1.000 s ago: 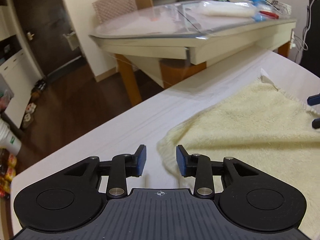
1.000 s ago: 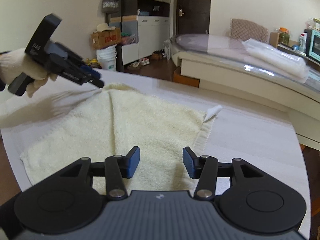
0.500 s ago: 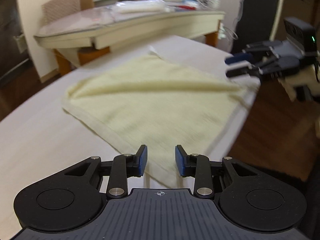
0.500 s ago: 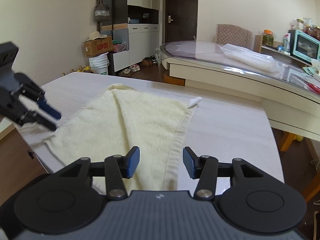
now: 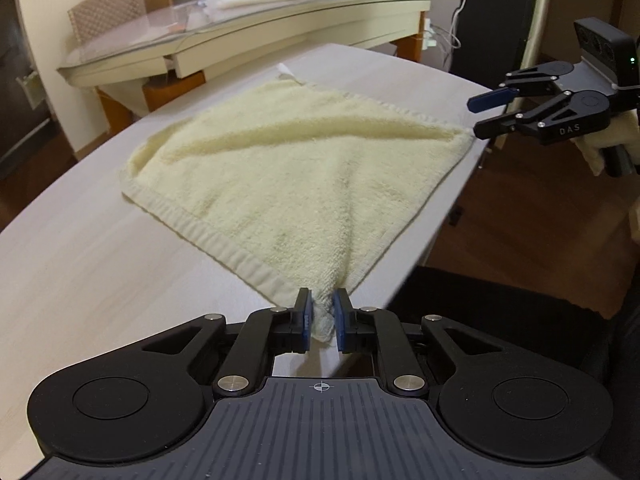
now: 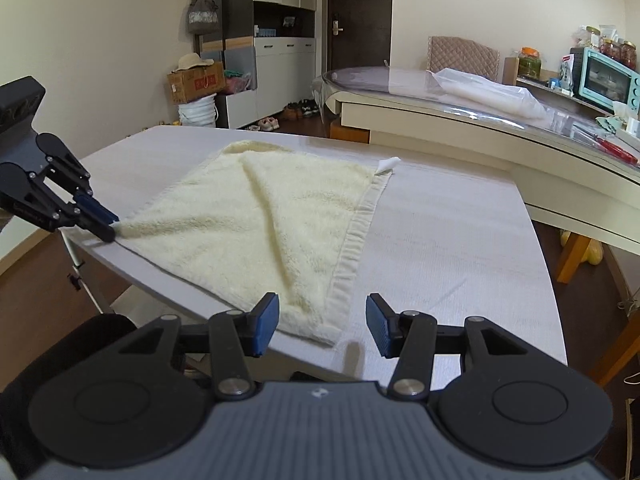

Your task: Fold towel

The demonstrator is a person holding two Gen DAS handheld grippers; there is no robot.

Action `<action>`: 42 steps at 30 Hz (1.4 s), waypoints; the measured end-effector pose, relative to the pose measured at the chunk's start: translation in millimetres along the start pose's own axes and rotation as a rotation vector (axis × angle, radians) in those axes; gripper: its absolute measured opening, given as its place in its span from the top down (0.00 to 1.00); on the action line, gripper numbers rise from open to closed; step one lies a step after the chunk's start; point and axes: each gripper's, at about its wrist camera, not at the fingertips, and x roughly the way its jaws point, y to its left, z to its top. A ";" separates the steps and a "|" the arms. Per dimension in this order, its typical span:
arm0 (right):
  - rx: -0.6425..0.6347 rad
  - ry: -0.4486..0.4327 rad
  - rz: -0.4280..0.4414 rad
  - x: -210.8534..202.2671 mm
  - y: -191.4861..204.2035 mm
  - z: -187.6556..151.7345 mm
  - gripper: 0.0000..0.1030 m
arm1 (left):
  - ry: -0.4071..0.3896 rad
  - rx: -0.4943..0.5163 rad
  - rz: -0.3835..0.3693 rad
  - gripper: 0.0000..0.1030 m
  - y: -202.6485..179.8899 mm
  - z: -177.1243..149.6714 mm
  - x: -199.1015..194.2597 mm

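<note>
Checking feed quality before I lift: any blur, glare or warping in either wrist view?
Left wrist: sharp, towel evenly lit, fisheye curves the table edge. Right wrist: sharp too, glare on the glass tabletop, dark corners.

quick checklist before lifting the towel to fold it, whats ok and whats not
1. Left gripper on a near corner of the towel: ok, jaws closing with the corner bunched between the pads.
2. Right gripper on the other near corner: not ok, jaws open, corner lies between them ungripped.
3. Towel spread out: not ok, a ridge runs across it.
4. Towel fully on the table: ok, though near the edge.
5. Space on the table beyond the towel: ok.
</note>
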 end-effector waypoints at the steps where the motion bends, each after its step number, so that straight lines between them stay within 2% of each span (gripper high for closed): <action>1: -0.003 0.003 0.005 1.3 0.7 -1.1 0.50 | 0.002 0.004 0.004 0.88 -1.4 -0.7 -1.2; 13: 0.009 -0.028 0.064 11.5 3.0 -5.8 0.53 | 0.006 -0.017 0.028 0.88 4.6 -2.6 -4.0; 16: 0.000 -0.021 0.065 16.9 4.6 -5.2 0.58 | 0.004 -0.020 0.031 0.88 3.4 -1.9 -3.8; 18: -0.002 -0.017 0.065 19.2 5.4 -5.8 0.74 | 0.002 -0.022 0.032 0.87 2.2 -3.3 -4.8; 21: -0.002 -0.014 0.067 20.6 6.7 -6.6 0.84 | 0.001 -0.037 0.022 0.85 3.0 -3.6 -5.4; 22: -0.001 -0.014 0.068 19.3 7.7 -6.6 0.84 | 0.000 -0.048 0.011 0.85 4.3 -3.6 -6.3; 26: -0.012 -0.015 0.068 11.5 9.9 -3.2 0.85 | -0.053 -0.123 -0.033 0.73 20.6 0.0 -22.7; 31: -0.048 0.018 0.060 11.5 9.1 1.9 0.84 | -0.103 -0.131 0.042 0.73 33.7 13.4 -22.9; 33: -0.095 0.021 0.048 12.7 12.6 0.0 0.81 | -0.108 -0.114 0.064 0.73 32.4 17.7 -18.0; 36: -0.176 0.002 0.029 9.4 18.7 -2.9 0.77 | -0.097 -0.079 0.059 0.73 21.2 18.0 -7.1; 42: -0.394 -0.003 -0.021 2.5 30.9 -9.4 0.76 | -0.080 -0.066 0.043 0.73 16.0 19.2 5.4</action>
